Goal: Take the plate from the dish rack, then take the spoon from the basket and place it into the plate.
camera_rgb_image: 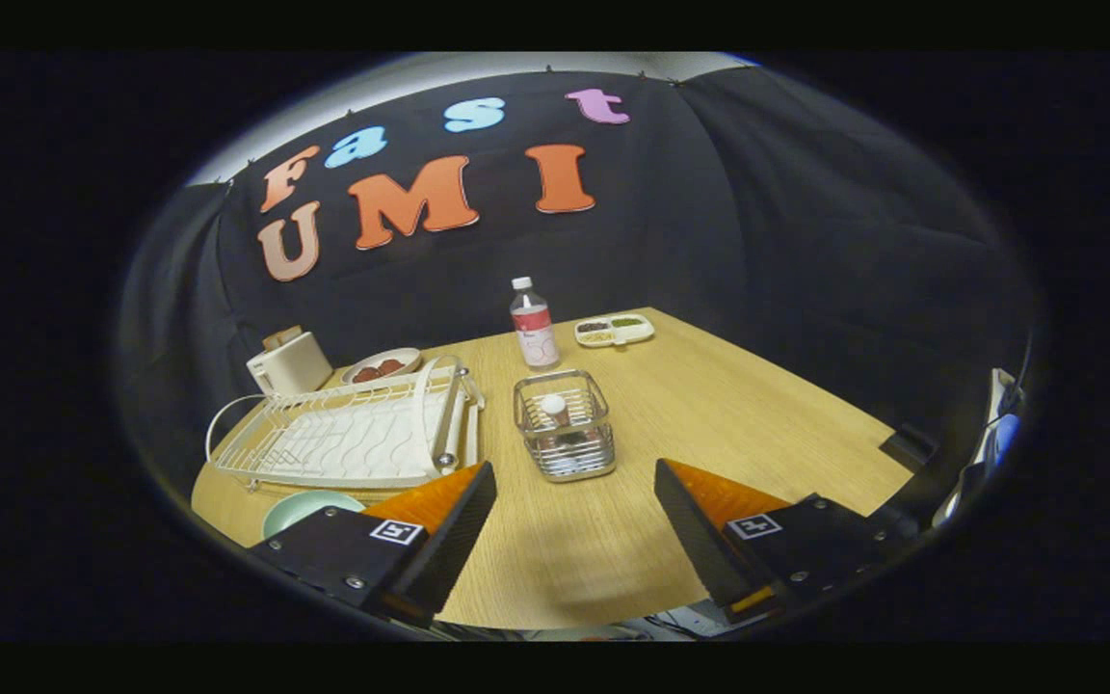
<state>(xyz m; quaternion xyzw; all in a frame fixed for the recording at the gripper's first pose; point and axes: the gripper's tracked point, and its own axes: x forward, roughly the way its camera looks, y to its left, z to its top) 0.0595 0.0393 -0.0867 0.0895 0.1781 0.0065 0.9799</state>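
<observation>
A white wire dish rack (353,434) lies on the wooden table (709,424), beyond my left finger. A pale green plate (300,511) rests flat on the table just in front of the rack, partly hidden by my left finger. A wire basket (565,424) stands just ahead of the gap between my fingers, and the white rounded end of a spoon (555,407) sticks up inside it. My gripper (574,482) is open above the near part of the table, with nothing between its fingers.
A clear bottle with a red label (534,326) stands behind the basket. Past it lies a white divided tray of food (615,330). A white toaster (288,364) and a small dish of dark food (382,366) sit behind the rack. Black cloth walls close the booth.
</observation>
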